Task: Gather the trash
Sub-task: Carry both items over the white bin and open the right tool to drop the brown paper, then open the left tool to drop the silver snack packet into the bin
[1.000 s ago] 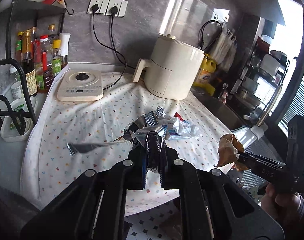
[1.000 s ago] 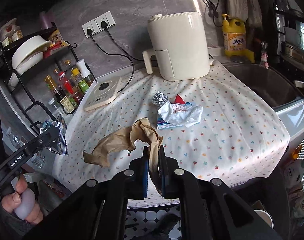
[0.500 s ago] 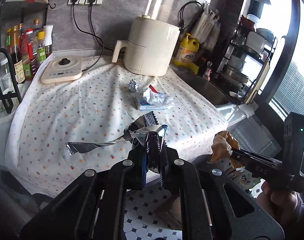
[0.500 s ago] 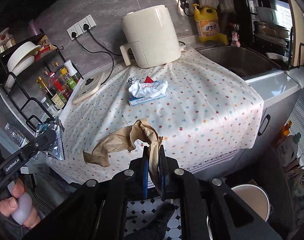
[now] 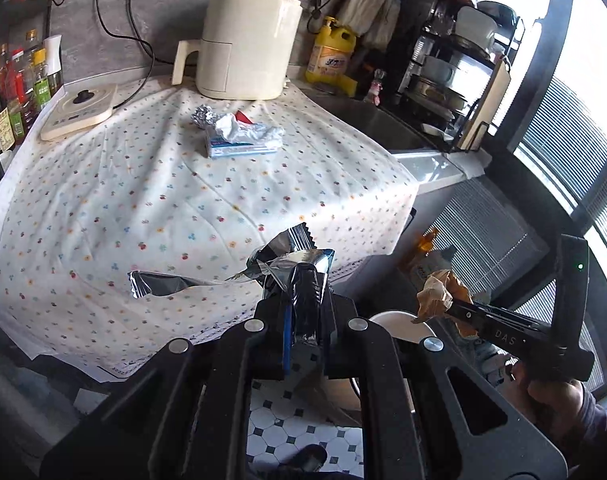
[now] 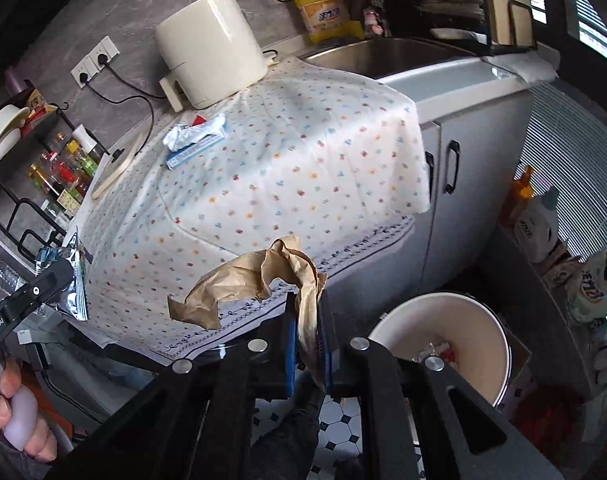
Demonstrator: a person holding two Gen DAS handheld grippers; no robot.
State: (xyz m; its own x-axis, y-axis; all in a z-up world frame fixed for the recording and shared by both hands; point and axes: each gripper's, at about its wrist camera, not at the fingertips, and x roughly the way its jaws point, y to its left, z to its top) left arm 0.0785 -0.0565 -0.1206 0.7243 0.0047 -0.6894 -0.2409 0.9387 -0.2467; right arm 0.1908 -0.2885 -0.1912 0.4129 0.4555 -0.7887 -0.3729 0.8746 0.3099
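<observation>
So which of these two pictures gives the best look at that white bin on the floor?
The right wrist view. There the white bin shows its whole open mouth, with scraps inside, just beyond the right gripper clamped on the brown paper. In the left wrist view only a sliver of the bin's rim shows behind the left gripper.

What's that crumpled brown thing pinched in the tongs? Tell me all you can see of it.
The brown paper looks like a crumpled, creased kraft bag or wrapper, tan and matte. The right gripper is shut on one end, between blue-edged pads; the rest juts up and leftward, hanging free in the air. Nothing else touches it. It is held off the counter's edge, with the white bin lower right.
</observation>
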